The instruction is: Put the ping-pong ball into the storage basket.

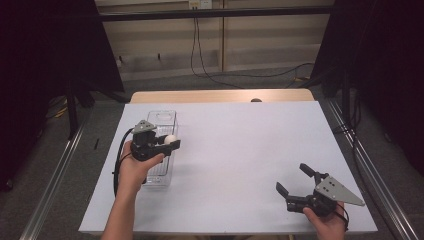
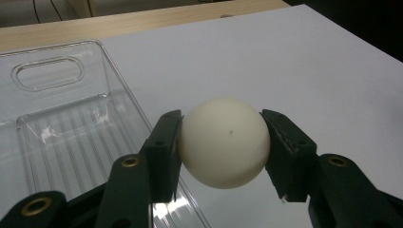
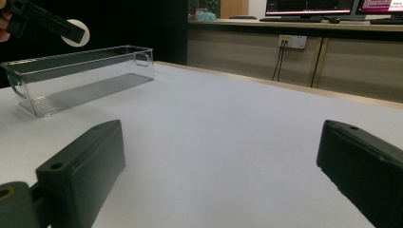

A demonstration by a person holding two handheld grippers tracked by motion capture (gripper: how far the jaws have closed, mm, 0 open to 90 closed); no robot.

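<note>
Left gripper clamping white ball between both jaws, hovering at right edge of clear bin (likely drop-off target). Right gripper idling low over table, jaws spread wide, gripping nothing.

Left gripper clamps a white ball (beside clear bin).

Your 1 white ball, smooth and matte, sits clamped between the left gripper's jaws, raised above the right long wall of the clear, empty plastic bin.
</note>
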